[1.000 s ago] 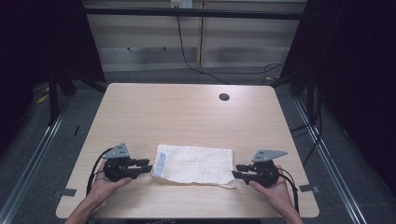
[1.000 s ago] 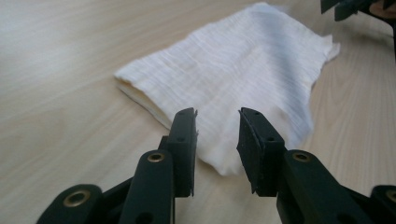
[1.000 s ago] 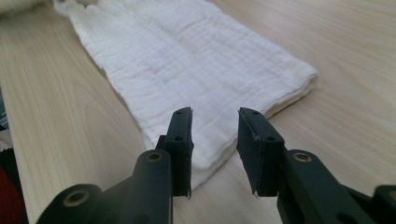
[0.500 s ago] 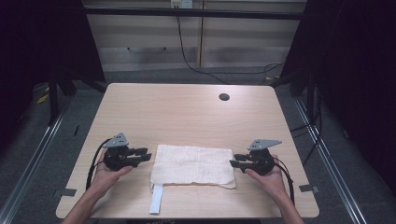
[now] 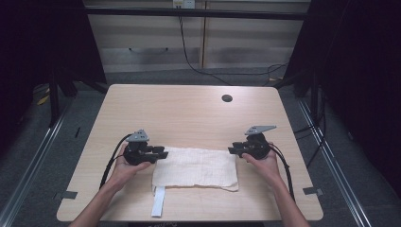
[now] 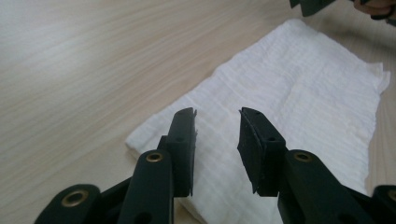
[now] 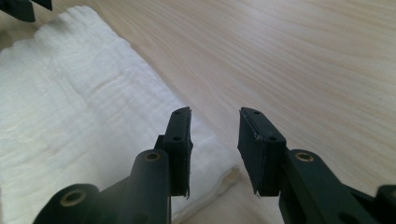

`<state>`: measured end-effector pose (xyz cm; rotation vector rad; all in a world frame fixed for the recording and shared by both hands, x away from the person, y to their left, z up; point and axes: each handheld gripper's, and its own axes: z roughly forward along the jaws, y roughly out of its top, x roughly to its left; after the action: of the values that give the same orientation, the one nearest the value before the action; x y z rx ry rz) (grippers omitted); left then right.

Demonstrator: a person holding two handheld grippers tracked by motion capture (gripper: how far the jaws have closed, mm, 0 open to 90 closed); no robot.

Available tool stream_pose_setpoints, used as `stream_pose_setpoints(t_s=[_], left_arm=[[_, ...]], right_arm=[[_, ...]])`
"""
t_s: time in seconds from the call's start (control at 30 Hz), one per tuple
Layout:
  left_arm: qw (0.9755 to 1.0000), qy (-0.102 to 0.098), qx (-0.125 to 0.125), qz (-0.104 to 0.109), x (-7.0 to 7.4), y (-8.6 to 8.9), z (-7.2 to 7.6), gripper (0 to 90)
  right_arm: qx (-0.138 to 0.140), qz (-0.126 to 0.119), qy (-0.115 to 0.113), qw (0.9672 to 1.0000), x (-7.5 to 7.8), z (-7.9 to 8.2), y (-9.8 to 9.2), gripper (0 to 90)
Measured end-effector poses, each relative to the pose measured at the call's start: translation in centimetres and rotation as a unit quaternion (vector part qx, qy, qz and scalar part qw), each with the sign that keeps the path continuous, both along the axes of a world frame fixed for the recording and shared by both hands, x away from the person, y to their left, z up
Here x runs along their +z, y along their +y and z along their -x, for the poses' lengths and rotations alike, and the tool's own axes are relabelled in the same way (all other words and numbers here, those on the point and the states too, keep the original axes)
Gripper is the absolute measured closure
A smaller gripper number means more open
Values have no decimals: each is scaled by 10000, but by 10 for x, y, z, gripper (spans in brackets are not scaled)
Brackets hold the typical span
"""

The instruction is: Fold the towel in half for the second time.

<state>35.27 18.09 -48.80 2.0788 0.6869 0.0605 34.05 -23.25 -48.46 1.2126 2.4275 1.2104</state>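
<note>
We judge we are lining up to fold the towel [image 5: 196, 168], lying at the table's [image 5: 189, 113] six o'clock edge. Our left gripper [image 5: 163, 154] at its nine o'clock corner and right gripper [image 5: 231, 150] at three o'clock both stand released; next, pinch those corners.

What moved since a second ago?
Both claws slid away from the person along the cloth's short ends: the left claw to its far left corner, the right claw to its far right corner. Both are open, holding nothing. A white strip has appeared at the near table edge. The cloth stayed put.
</note>
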Motion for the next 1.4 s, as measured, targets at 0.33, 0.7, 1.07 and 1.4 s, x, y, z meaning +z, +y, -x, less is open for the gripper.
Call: stream_pose_setpoints(t_s=[0.33, 0.7, 1.07, 1.4], left_arm=[[9995, 114, 24, -284, -15, -1, -1, 674], [9992, -64, 2, -400, -19, -2, 5, 679], [9988, -40, -30, -492, -18, -1, 12, 677], [9998, 73, 0, -167, -2, 11, 13, 598]], right_arm=[[83, 94, 258, 9996, -16, -9, 0, 623], [200, 208, 219, 9993, -18, -1, 3, 724], [146, 69, 66, 9998, -12, 3, 3, 872], [188, -40, -59, 9998, -6, 5, 3, 874]])
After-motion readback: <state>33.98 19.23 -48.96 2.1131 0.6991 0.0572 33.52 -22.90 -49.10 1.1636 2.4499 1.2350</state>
